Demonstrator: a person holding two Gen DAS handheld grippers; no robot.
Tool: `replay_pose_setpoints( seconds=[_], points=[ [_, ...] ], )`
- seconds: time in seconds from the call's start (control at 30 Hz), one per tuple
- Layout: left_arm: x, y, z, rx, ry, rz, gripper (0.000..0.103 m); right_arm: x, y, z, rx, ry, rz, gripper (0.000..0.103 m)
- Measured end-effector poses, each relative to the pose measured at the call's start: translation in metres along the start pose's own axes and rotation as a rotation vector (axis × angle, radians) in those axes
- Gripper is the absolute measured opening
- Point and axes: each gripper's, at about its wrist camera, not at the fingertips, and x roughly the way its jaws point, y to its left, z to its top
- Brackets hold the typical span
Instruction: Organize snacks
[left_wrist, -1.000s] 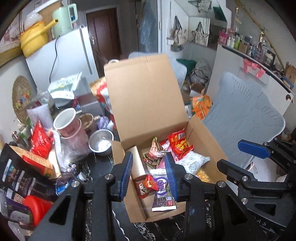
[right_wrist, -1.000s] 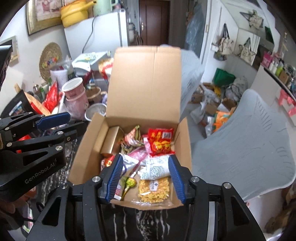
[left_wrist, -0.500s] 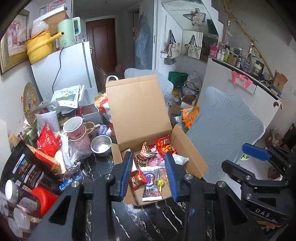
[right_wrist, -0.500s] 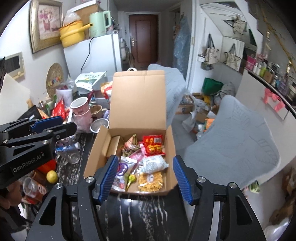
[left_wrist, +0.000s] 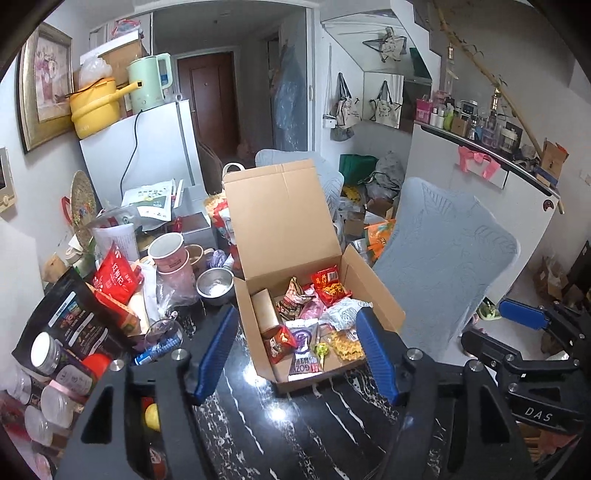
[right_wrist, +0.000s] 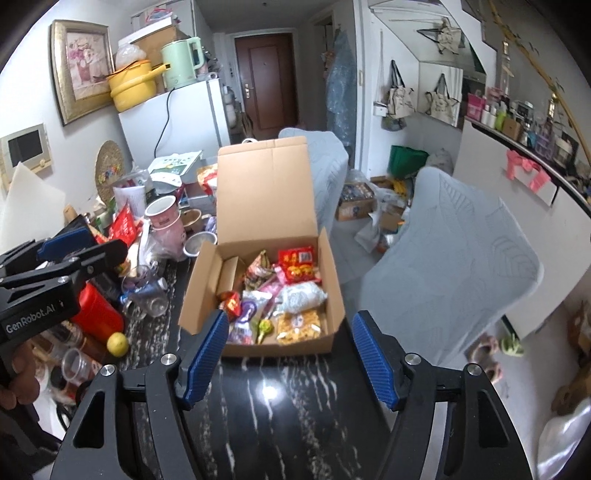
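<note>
One open cardboard box (right_wrist: 264, 192) sits mid-frame holding roughly nine snack packets (right_wrist: 297, 263), with two stacked pink cups (right_wrist: 162, 218), one steel bowl (right_wrist: 197, 245) and one lemon (right_wrist: 117, 343) at left, two grey chairs (right_wrist: 461, 236) at right, and one fridge (right_wrist: 177, 122) upper left.

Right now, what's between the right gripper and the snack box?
Just bare black marble table, in the right wrist view, lies between the open right gripper and the cardboard snack box.
</note>
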Motion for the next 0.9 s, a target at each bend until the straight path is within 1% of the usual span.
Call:
replay_pose_setpoints(
  seconds=[0.13, 0.23, 0.57, 0.7, 0.9],
  points=[
    [-0.008, -0.002, -0.008, -0.006, 0.007, -0.008, 0.066, -0.009, 0.000, -0.014, 0.006, -0.003, 0.000, 0.084],
    [-0.012, -0.005, -0.016, 0.000, 0.019, -0.009, 0.066, -0.012, 0.000, -0.024, 0.016, 0.001, -0.005, 0.088],
    [-0.016, -0.008, -0.040, -0.019, 0.073, -0.017, 0.066, -0.015, -0.002, -0.051, 0.053, 0.045, 0.003, 0.088],
    [-0.018, -0.012, -0.045, -0.011, 0.080, -0.009, 0.066, -0.015, -0.003, -0.057, 0.056, 0.057, 0.004, 0.088],
    [-0.018, -0.013, -0.049, -0.028, 0.100, -0.034, 0.066, -0.018, -0.002, -0.061, 0.041, 0.060, 0.000, 0.088]
  ],
)
